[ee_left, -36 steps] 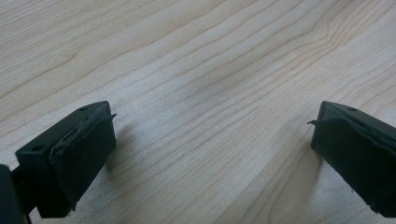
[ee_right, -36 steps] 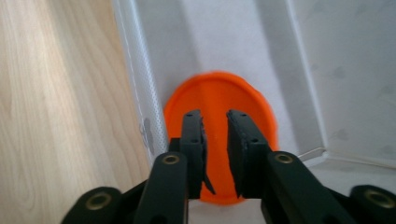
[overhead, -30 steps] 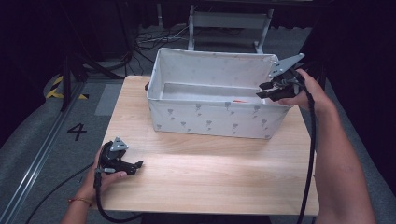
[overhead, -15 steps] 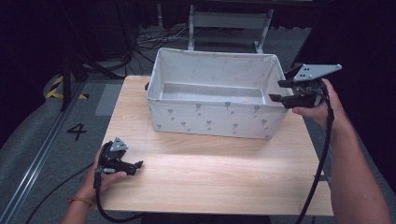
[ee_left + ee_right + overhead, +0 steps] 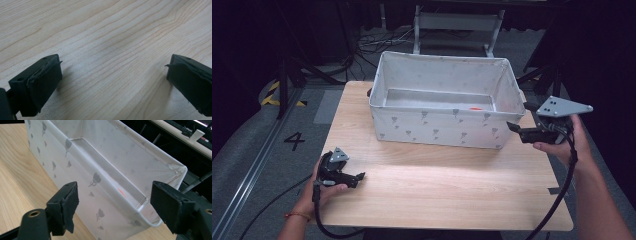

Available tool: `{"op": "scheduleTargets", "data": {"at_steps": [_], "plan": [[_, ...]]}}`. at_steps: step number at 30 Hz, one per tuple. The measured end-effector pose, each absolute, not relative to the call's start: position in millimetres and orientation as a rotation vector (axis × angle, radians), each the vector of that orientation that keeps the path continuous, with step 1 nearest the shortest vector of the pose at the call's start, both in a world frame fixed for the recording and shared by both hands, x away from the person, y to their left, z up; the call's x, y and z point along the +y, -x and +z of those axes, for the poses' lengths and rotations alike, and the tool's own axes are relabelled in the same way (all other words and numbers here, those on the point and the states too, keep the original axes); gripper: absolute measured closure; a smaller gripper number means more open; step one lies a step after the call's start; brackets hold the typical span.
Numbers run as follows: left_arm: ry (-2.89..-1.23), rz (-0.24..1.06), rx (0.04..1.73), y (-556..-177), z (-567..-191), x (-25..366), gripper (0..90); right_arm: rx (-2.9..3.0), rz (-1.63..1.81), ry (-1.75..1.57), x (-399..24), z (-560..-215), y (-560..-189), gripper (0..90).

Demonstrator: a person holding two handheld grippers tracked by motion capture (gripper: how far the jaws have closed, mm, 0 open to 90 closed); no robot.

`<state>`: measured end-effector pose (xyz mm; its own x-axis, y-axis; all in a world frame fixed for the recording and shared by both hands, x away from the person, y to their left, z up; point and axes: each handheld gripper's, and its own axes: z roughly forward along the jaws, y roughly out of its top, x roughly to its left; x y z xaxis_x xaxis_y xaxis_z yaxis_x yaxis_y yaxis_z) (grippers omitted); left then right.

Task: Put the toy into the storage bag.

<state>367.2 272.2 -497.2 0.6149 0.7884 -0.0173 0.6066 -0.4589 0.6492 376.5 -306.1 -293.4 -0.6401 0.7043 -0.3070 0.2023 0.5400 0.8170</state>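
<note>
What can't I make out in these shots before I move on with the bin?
- Small orange thing in the white fabric bin: too small in the high view, blurred in the right gripper view; what it is cannot be told.
- Bin floor along the near side: hidden by the near wall in the high view.
- Dark thing behind the bin's left corner: mostly hidden by the bin.

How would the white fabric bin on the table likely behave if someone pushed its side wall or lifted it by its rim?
The white fabric bin probably flexes: its thin cloth walls bow slightly. It seems light for its size, with little inside beyond a small orange item. Pushed low, its broad flat base would likely slide on the smooth wooden table rather than tip.
</note>
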Motion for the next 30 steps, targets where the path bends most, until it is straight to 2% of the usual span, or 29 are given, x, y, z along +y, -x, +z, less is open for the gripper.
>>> {"op": "scheduleTargets", "data": {"at_steps": [9, 17, 30], "plan": [[-2.220, 0.379, 1.093, -367, -497, 272, 0.3, 2.137, 0.950, -0.728, -311, -325, -348, 18.6], [-2.221, 0.382, 1.098, -366, -497, 273, 0.3, 2.133, 0.896, -0.755, -319, -357, -336, 18.2], [-2.221, 0.380, 1.099, -366, -497, 273, 0.3, 2.228, 0.934, -0.924, -342, -435, -334, 19.3]]}}
